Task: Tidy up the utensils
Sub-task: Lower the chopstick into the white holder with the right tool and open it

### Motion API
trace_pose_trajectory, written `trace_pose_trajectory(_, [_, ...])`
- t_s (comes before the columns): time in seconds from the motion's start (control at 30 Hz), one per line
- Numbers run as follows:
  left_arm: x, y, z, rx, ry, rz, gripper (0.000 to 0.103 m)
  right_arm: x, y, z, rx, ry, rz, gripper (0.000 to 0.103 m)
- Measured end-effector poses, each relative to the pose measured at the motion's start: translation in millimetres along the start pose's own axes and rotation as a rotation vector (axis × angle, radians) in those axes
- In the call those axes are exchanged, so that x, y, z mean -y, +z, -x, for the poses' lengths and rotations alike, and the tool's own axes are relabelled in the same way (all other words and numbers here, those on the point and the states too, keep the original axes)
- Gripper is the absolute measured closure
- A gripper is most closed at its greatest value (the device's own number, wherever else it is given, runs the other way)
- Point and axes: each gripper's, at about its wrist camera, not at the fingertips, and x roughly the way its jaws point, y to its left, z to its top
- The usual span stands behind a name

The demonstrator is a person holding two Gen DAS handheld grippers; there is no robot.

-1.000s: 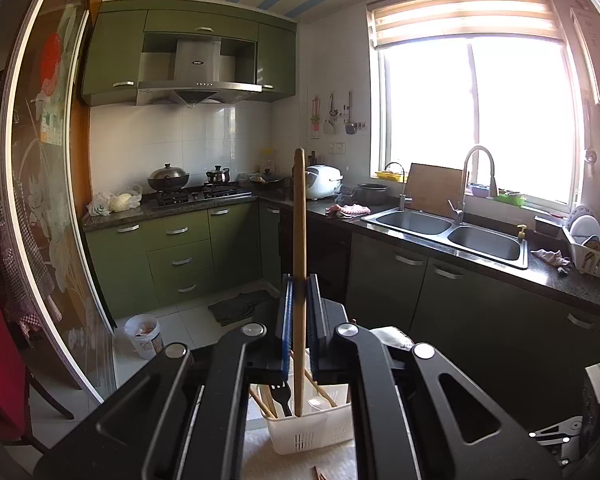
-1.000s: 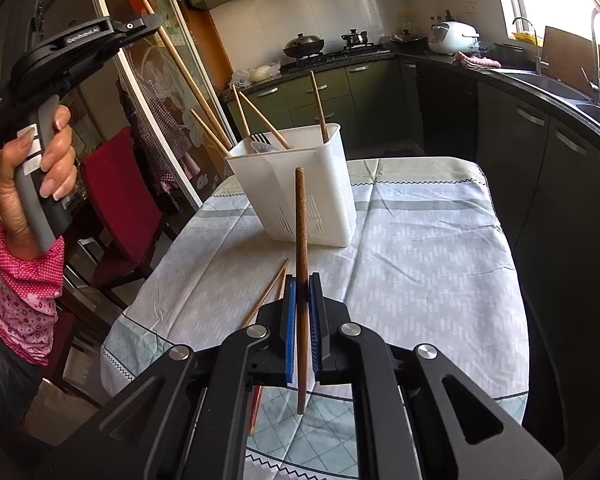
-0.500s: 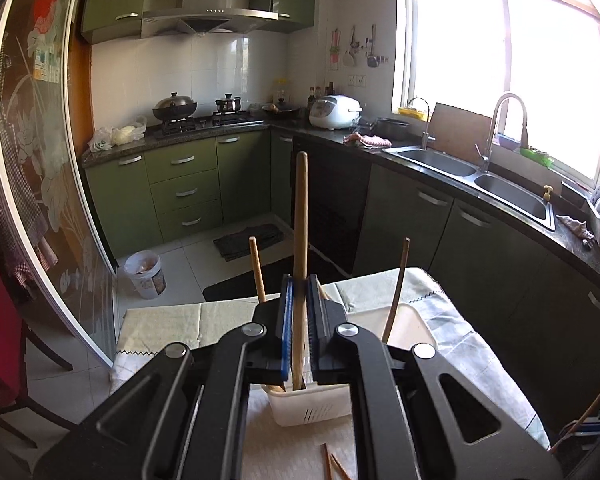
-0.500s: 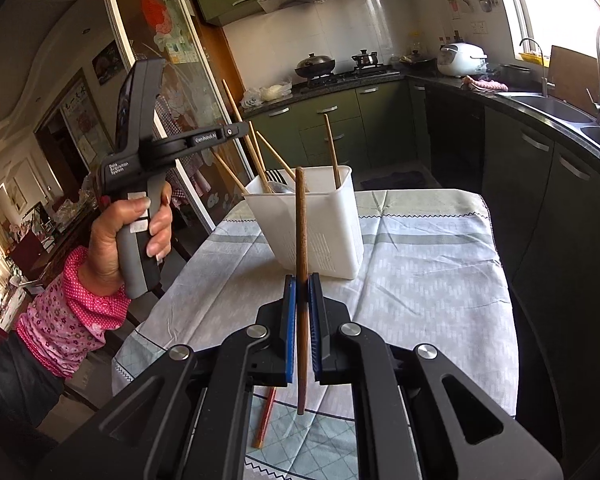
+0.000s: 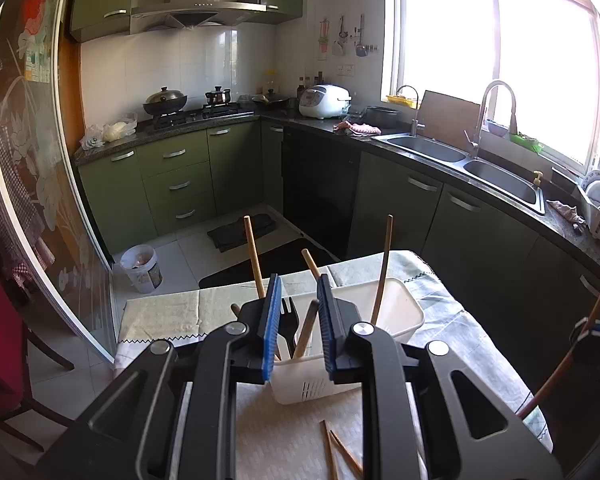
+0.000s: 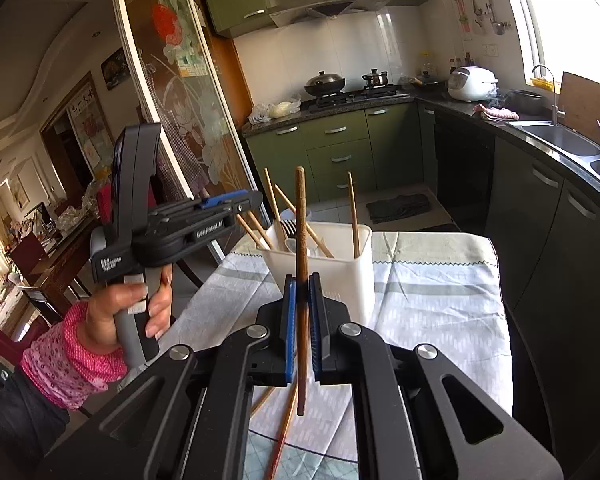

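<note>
The right gripper (image 6: 302, 332), jaws clamped on an upright dark wooden chopstick (image 6: 301, 248), sits just short of the white utensil caddy (image 6: 340, 276) straight ahead; the left gripper (image 5: 298, 320) hangs wide open, empty, above it.

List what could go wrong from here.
1. The right gripper pinches its dark stick near the lower end, so the long part above could pivot or slip on the way to the white holder.
2. The holder already has leaning sticks and a fork; a new stick could jam against them or tip the holder.
3. The left gripper, open just above the holder, could collide with the incoming right gripper.
</note>
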Motion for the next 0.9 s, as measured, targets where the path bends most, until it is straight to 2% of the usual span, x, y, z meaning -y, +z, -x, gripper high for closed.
trace_pose_trajectory(0.13, [-7,-6,10,-0.009,-0.021,0.026,0.086,0,39,6,0.107,-0.022,-0.018,0.096])
trace_pose_trajectory(0.23, [-11,-17,20,-0.014,-0.022,0.027,0.086,2,68,2,0.201,-0.078,-0.026,0.096])
trace_pose_trajectory(0.37, [-16,-40,28,-0.061,-0.015,0.026,0.082,14,94,-27,0.248,-0.13,-0.063,0.096])
trace_pose_trajectory(0.43, [-19,-54,29,-0.097,-0.011,0.022,0.082,22,101,-50,0.226,-0.142,-0.082,0.096])
trace_pose_trajectory(0.5, [-20,-67,28,-0.137,-0.008,0.015,0.082,31,101,-77,0.166,-0.155,-0.097,0.096])
trace_pose_trajectory(0.6, [-21,-85,23,-0.198,0.0,0.006,0.082,36,87,-113,0.044,-0.159,-0.092,0.096])
trace_pose_trajectory(0.7, [-22,-100,14,-0.26,-0.004,0.001,0.082,37,70,-137,-0.03,-0.17,-0.067,0.096])
trace_pose_trajectory(0.8, [-22,-110,3,-0.316,-0.015,0.004,0.082,35,58,-145,-0.062,-0.17,-0.049,0.095])
trace_pose_trajectory(0.9, [-14,-118,-6,-0.356,-0.024,-0.01,0.082,31,52,-140,-0.051,-0.167,-0.039,0.094])
